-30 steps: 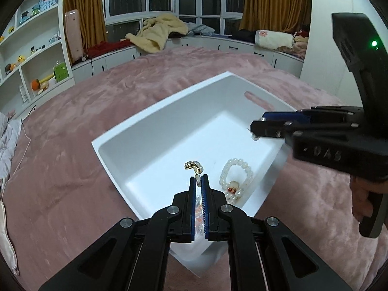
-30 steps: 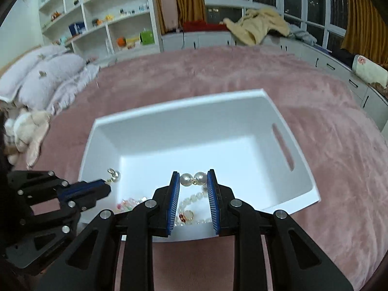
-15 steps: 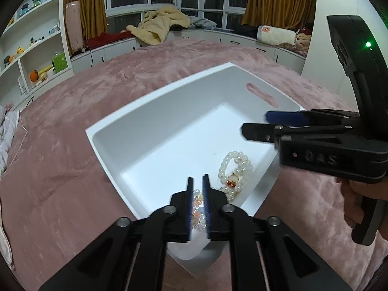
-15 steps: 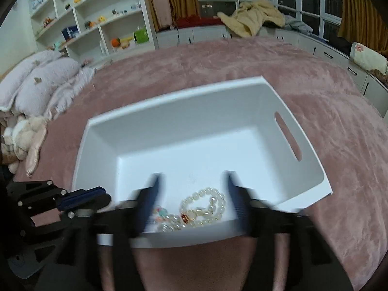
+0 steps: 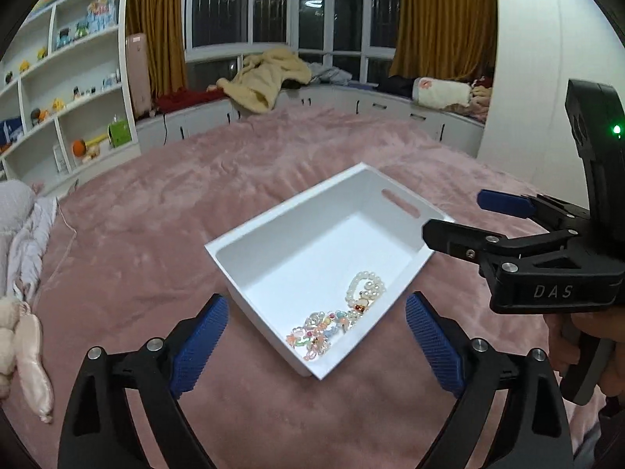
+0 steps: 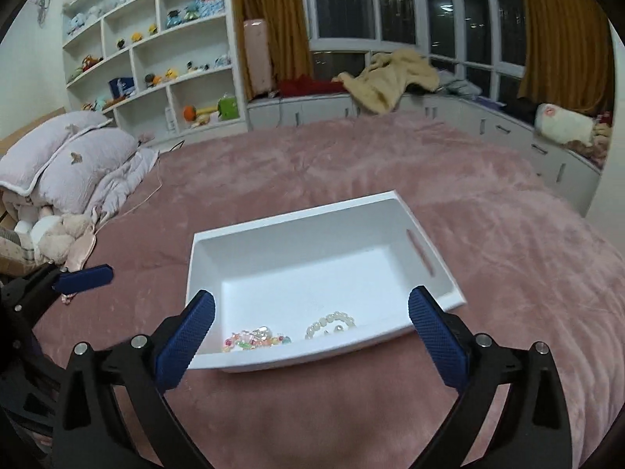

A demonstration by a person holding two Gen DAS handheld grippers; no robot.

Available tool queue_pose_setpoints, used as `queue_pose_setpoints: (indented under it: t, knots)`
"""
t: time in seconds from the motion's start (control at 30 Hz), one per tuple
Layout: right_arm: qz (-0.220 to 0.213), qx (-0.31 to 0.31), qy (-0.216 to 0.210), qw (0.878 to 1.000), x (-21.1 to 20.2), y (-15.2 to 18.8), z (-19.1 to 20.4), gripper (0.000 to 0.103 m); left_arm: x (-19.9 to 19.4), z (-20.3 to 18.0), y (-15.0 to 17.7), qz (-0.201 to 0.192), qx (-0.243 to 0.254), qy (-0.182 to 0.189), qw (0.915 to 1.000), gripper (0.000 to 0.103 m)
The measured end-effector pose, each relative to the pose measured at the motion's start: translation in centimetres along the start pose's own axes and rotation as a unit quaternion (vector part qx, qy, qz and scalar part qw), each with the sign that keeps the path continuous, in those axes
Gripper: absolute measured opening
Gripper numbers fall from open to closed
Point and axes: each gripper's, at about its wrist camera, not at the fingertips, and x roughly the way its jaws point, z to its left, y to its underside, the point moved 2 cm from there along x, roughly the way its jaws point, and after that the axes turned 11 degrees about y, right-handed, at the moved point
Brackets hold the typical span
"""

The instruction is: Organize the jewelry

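A white tray with a slot handle lies on the pink bedspread. In its near corner lie a pearl bracelet and a colourful bead bracelet. My left gripper hangs above and short of the tray, its jaws opening wide with nothing between them. The right gripper shows at the right, beside the tray's corner. In the right wrist view, my right gripper is also opening wide and empty above the tray's near wall, with the pearl bracelet and colourful beads below it.
The pink bedspread stretches all around the tray. Lilac pillows and a plush toy lie at the left. White shelves and a window bench with a beige blanket stand behind. A hand holds the right gripper.
Both grippers went from shut to wide open, letting go of the small pieces they held over the tray. Both have drawn back and up, so the tray looks smaller.
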Motion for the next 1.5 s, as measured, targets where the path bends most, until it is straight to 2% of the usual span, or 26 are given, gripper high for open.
queue_pose_setpoints:
  t: [0.3,0.47,0.63,1.5]
  knots:
    - [0.050,-0.012,0.046,0.998,-5.8,2.6,1.1,0.098,-7.1,-2.4,0.1,-0.015,0.051,-0.019,0.9984,0.094]
    - [0.062,-0.016,0.062,0.996,-7.3,4.3,1.9,0.098,-9.5,-1.7,1.1,-0.021,0.042,-0.032,0.9984,0.094]
    - [0.068,-0.018,0.066,0.995,-8.0,5.4,2.4,0.098,-9.3,-0.9,2.3,-0.001,0.035,-0.036,0.9987,0.094]
    - [0.064,-0.006,0.069,0.996,-8.5,5.9,2.0,0.098,-7.8,-2.9,2.6,0.012,0.048,-0.014,0.9987,0.094]
